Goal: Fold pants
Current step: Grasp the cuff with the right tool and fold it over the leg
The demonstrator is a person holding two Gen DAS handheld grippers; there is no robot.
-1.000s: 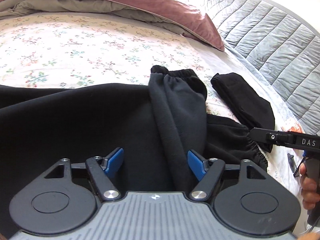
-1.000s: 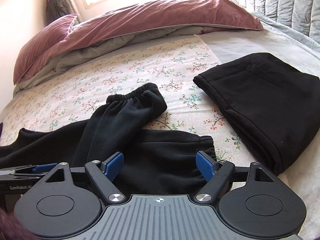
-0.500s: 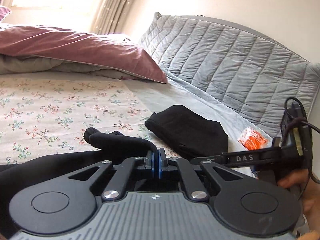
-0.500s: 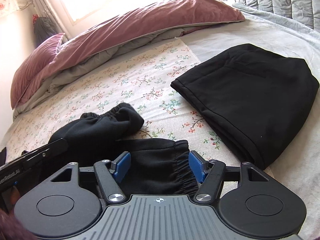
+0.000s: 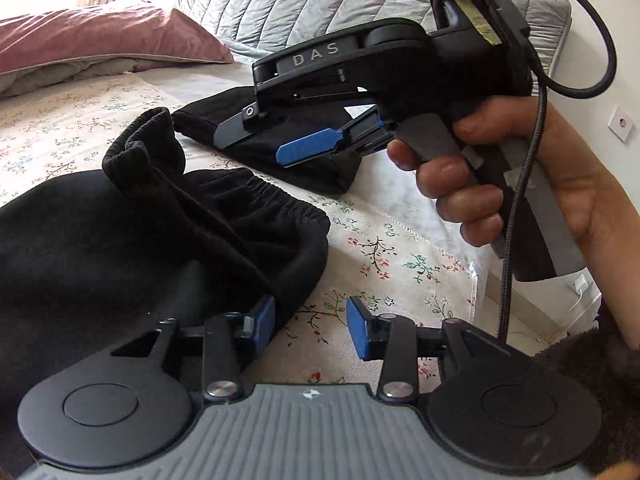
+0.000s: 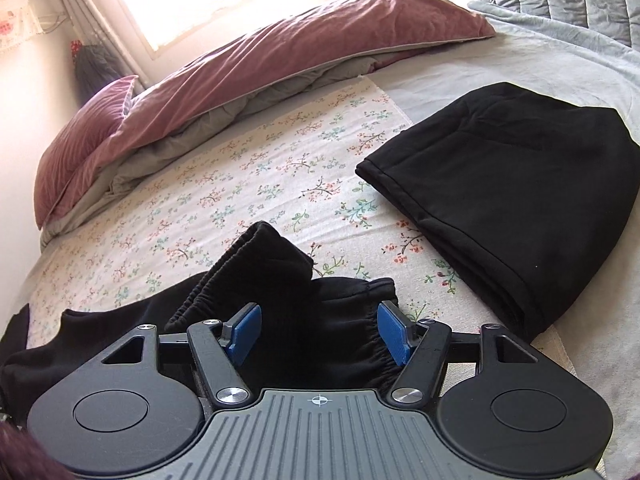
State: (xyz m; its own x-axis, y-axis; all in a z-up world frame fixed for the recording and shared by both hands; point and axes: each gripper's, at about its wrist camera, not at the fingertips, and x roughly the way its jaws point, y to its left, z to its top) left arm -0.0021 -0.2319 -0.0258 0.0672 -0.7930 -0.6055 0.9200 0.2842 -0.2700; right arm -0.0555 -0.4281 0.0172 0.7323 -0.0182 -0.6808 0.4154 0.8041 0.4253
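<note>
Pants (image 5: 152, 240) lie on the bed (image 6: 248, 176), bunched at its near edge, with one cuffed leg end (image 5: 144, 148) thrown back over the gathered waistband (image 5: 280, 200). A second dark garment (image 6: 512, 200), already folded, lies well apart toward the headboard side. Left tool (image 5: 310, 326): jaws apart, holding nothing; the left pad touches or sits just beside the waistband's corner, the right pad is over bare sheet. Right tool (image 6: 320, 332): jaws wide apart, holding nothing, with the waistband and the folded-back leg directly between and below the pads; whether the pads touch cloth cannot be told. In the left view the right tool (image 5: 280, 140) is raised above the bed, gripped by the right hand (image 5: 500, 168). The pants' long axis runs away from the waistband toward the left side of the bed, so the fabric lies ahead and left of both tools. The right tool is judged nearer the waistband's middle, the left nearer its corner. The next move probably calls for closing on the waistband edge or freeing the crossed leg first.
</note>
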